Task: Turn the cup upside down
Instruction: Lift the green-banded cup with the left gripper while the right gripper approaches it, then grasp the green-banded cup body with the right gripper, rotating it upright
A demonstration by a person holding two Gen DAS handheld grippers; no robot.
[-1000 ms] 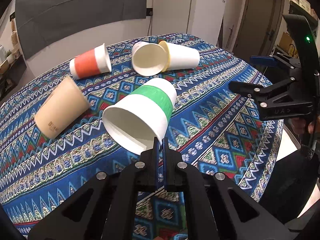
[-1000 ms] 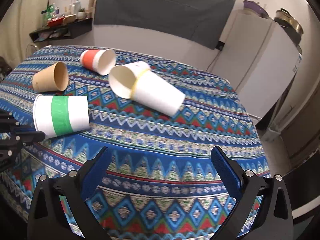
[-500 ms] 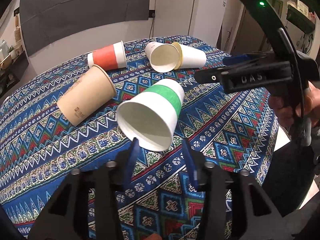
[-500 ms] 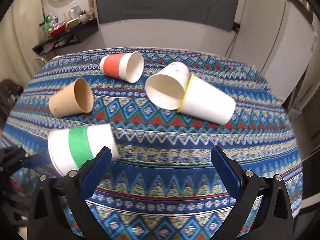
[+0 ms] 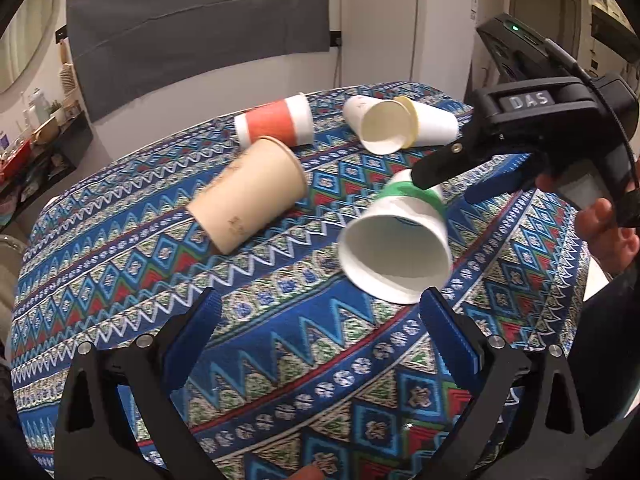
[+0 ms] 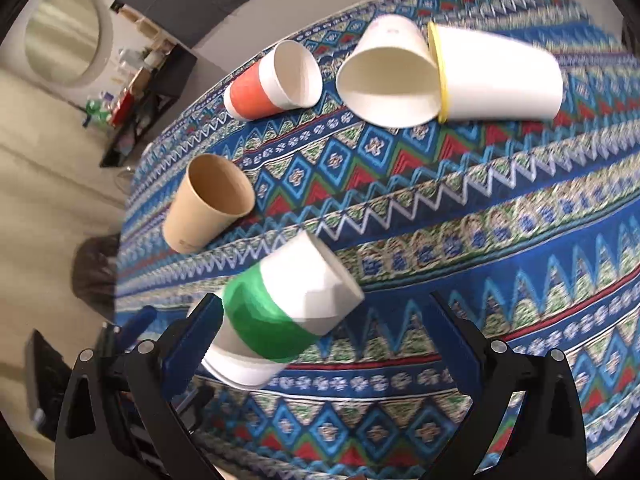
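A white paper cup with a green band (image 5: 404, 232) lies on its side on the patterned cloth, its open mouth towards my left gripper. My left gripper (image 5: 320, 316) is open and empty just in front of that mouth. My right gripper (image 6: 324, 324) is open, its fingers astride the green-banded cup (image 6: 280, 312) without closing on it. In the left wrist view the right gripper's fingers (image 5: 444, 164) reach over the cup's base end from the right.
A brown cup (image 5: 248, 196), an orange-banded cup (image 5: 276, 126) and two white cups nested mouth to mouth (image 5: 400, 126) lie on their sides further back on the cloth-covered table (image 5: 120, 280). The table's edge is close on the right.
My left gripper has opened, let go of the green-banded cup's rim and pulled back. My right gripper has swung in over the cup from the right. The cup has rolled a little right.
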